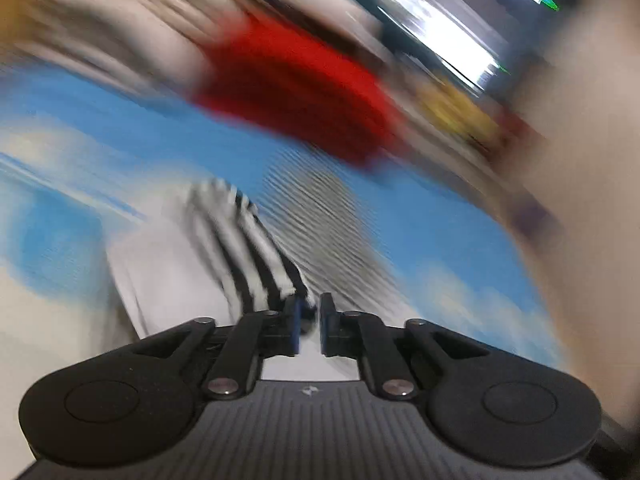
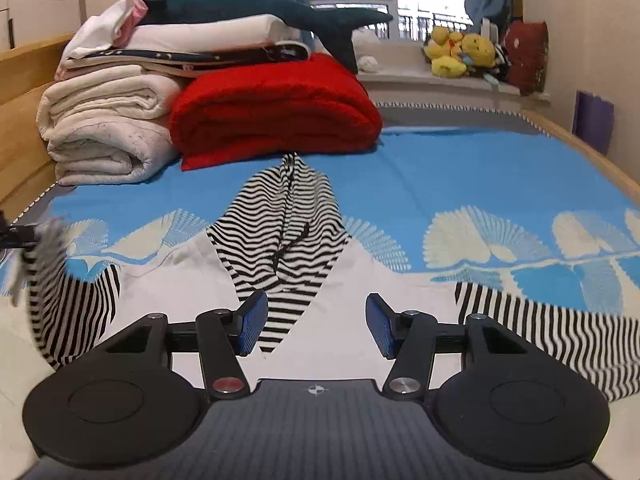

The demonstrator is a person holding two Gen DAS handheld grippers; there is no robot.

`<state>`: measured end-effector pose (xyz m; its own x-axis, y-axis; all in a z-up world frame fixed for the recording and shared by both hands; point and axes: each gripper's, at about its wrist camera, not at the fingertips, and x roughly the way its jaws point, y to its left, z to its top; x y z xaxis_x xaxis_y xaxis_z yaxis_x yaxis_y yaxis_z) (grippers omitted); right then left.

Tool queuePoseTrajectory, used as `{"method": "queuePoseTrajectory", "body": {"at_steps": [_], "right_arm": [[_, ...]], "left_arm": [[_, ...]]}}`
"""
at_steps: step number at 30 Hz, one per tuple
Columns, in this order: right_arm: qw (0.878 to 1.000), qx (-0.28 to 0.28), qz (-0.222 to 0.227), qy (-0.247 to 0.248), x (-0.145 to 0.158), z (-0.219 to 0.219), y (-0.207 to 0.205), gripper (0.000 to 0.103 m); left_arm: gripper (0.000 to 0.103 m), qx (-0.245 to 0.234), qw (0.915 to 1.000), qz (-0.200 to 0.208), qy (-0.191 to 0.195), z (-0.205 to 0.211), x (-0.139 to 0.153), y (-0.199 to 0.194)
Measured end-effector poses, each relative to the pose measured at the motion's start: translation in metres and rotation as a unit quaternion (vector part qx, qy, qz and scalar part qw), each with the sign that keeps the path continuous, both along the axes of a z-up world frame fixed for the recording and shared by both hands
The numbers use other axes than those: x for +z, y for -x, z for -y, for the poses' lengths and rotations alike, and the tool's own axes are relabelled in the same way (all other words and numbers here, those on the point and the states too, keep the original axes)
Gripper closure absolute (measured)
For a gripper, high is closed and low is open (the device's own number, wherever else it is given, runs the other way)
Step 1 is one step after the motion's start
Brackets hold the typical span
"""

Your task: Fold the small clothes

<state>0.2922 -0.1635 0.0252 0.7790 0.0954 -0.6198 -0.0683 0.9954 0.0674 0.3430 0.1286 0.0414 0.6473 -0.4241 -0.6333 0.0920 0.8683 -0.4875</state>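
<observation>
A small white garment with black-and-white striped sleeves and hood [image 2: 280, 232] lies spread on the blue and white bed cover [image 2: 460, 176]. My right gripper [image 2: 316, 326] is open and empty, low over the garment's white body. Its right striped sleeve [image 2: 560, 332] lies flat. My left gripper [image 1: 310, 320] is shut on the left striped sleeve [image 1: 256, 248] and holds it lifted; the left wrist view is heavily motion-blurred. In the right wrist view that lifted sleeve [image 2: 60, 292] hangs blurred at the far left under the left gripper [image 2: 16, 236].
A folded red blanket [image 2: 276, 112] and a stack of white quilts [image 2: 104, 128] with a plush shark [image 2: 260, 8] sit at the head of the bed. Wooden bed rails [image 2: 580, 148] run along both sides. Plush toys [image 2: 460, 54] sit on the windowsill.
</observation>
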Motion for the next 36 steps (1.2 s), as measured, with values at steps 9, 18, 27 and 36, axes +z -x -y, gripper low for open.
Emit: {"method": "queuePoseTrajectory", "body": {"at_steps": [9,18,27,36], "right_arm": [[0.999,-0.035,-0.021,-0.017,-0.02,0.007,-0.027,0.05],[0.986,-0.099,-0.102,-0.083,-0.068,0.024,-0.058,0.073],[0.964,-0.128,-0.19,-0.134,-0.12,0.051,-0.08,0.051],[0.963,-0.128,-0.211,-0.112,-0.138,0.048,-0.087,0.096]], "left_arm": [[0.067,0.072,0.9854,-0.062,-0.141,0.007,-0.028,-0.016],[0.067,0.131,0.9789,-0.101,-0.12,-0.035,-0.036,-0.038],[0.06,0.127,0.9784,-0.114,-0.116,-0.029,-0.047,-0.047],[0.059,0.143,0.9756,-0.117,-0.118,-0.031,-0.049,-0.057]]}}
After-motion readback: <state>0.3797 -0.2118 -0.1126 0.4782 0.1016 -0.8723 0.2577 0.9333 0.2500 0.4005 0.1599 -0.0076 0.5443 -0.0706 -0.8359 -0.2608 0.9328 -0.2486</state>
